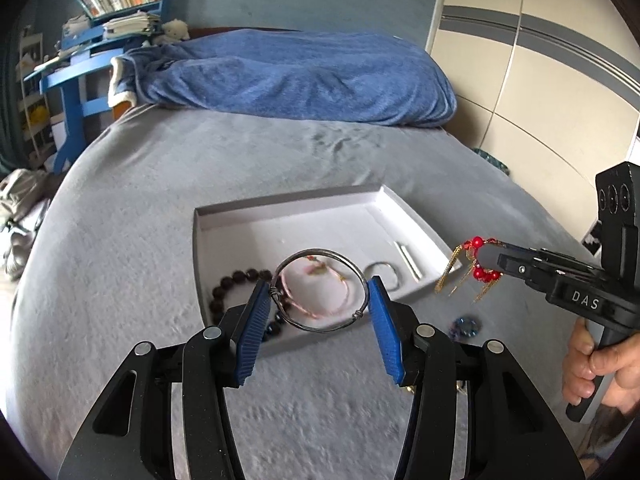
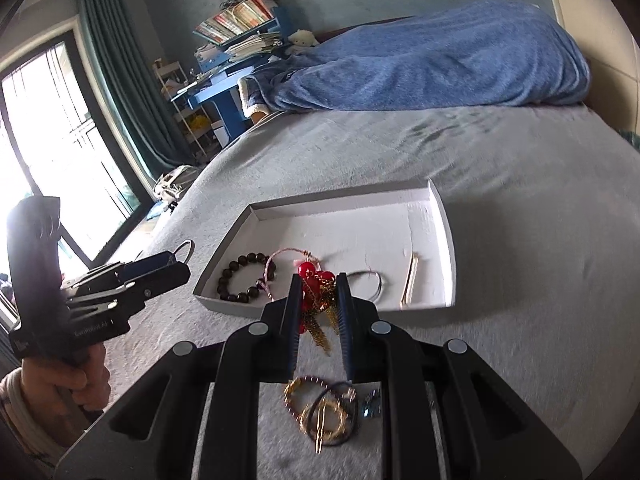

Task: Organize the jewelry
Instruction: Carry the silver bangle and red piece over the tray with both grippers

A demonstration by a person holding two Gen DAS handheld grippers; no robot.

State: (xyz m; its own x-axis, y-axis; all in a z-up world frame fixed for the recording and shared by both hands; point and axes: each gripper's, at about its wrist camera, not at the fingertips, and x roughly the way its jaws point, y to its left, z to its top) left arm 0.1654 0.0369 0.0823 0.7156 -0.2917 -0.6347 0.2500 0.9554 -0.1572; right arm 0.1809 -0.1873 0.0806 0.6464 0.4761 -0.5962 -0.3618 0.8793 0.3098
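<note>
Left gripper [image 1: 320, 300]: clamps a metal wire bangle [image 1: 319, 290] above the white tray [image 1: 280, 208].
Right gripper [image 2: 319, 304]: pinches a red bead bracelet [image 2: 314, 280] with gold tassels, tray just ahead.
Bed [image 1: 120, 220]: more jewelry [image 2: 324, 412] beneath right gripper.

A grey bed [image 1: 160, 200] fills the room, a rumpled blue blanket [image 1: 300, 76] heaped at its head. Beside it, a blue shelf [image 1: 100, 40] holds books; teal curtains [image 2: 116, 80] frame the window [image 2: 52, 152].

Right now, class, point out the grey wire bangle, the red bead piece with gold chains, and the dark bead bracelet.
grey wire bangle [image 1: 320, 292], left wrist view, its ring.
red bead piece with gold chains [image 2: 314, 282], right wrist view, a bead.
dark bead bracelet [image 2: 240, 260], right wrist view, a bead.
</note>
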